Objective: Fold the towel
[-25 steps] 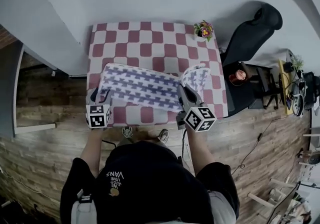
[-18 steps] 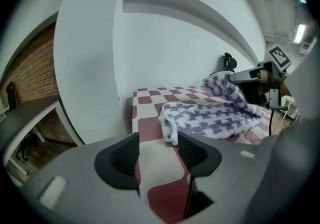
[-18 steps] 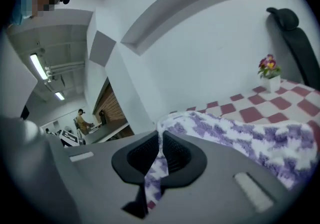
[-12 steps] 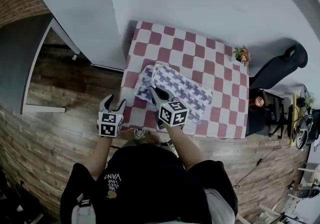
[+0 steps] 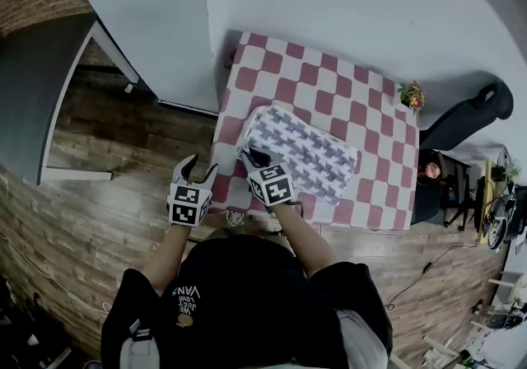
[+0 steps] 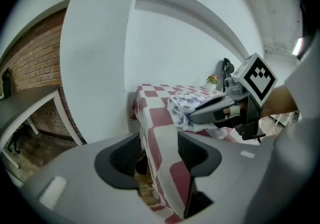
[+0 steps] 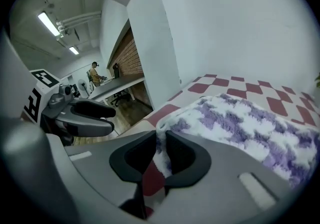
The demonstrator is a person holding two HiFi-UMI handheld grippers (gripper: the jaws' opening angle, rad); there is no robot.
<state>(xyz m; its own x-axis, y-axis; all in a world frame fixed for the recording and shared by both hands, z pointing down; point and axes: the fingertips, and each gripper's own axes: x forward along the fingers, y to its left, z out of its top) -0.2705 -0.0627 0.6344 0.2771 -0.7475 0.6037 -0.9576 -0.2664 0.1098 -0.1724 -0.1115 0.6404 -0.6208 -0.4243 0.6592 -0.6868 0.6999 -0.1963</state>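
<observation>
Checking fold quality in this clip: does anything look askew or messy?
Only the towel: its end by the right gripper lies rumpled, not flat, an edge between the jaws, which have just been opening. Nothing spilled or damaged.

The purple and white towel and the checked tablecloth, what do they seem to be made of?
The towel looks like terry cloth: a fuzzy, matte pile shows close up in the right gripper view. The tablecloth looks smooth and thin and hangs limp over the edge. It could be woven cloth or vinyl; I can't tell which.
</observation>
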